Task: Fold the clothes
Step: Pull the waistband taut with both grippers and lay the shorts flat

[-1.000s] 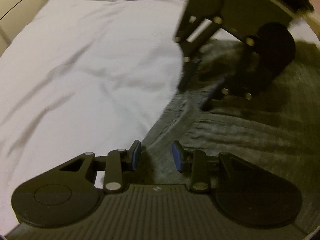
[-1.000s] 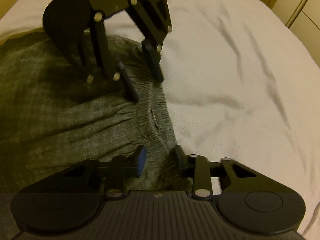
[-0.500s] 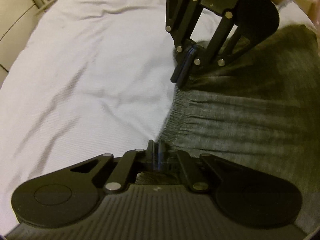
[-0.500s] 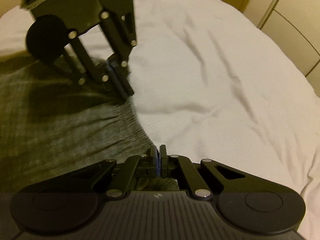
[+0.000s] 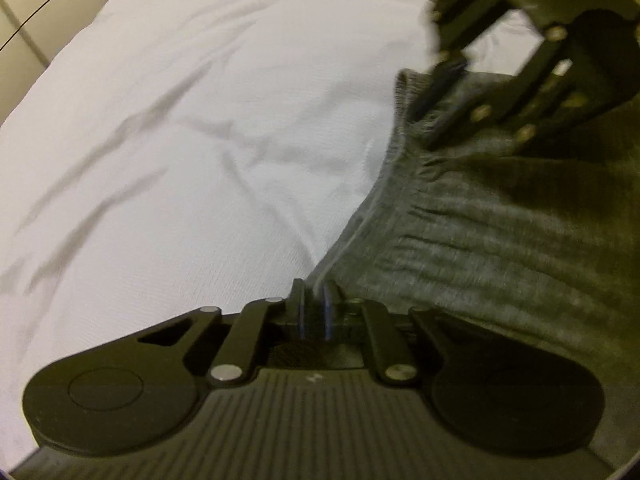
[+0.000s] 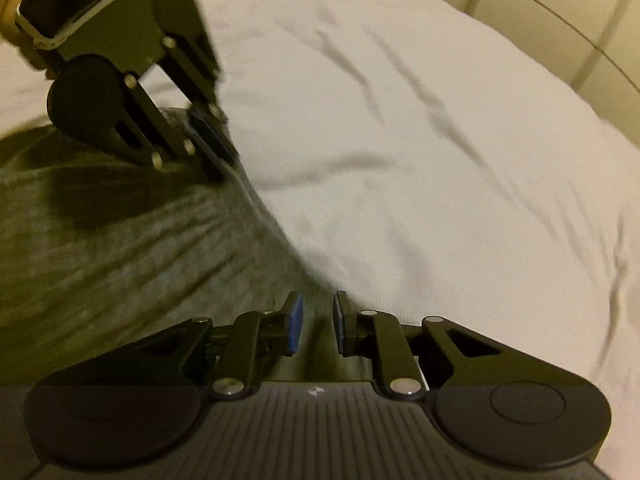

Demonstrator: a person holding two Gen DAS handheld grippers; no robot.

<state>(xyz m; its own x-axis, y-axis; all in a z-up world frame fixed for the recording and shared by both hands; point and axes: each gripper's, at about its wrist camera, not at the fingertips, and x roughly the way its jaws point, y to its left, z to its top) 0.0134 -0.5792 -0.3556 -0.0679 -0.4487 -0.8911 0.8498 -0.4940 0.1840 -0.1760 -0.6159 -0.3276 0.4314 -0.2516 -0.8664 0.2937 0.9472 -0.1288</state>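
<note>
- Wrinkled white bed sheet (image 5: 192, 152) covers the bed; cream panelled cabinets (image 6: 560, 12) stand beyond its edge.
- Grey knitted garment (image 5: 500, 232) lies on the sheet.
- Left gripper (image 5: 314, 308): jaws pinched on the garment's ribbed hem.
- Right gripper (image 6: 318, 322): jaws slightly parted, gripping nothing.

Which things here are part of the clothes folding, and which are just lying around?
Part of the job: grey garment; left gripper, shut on its waistband edge; right gripper, open at the same edge.
Just there: white bedsheet underneath; cupboard doors beyond the bed.
</note>
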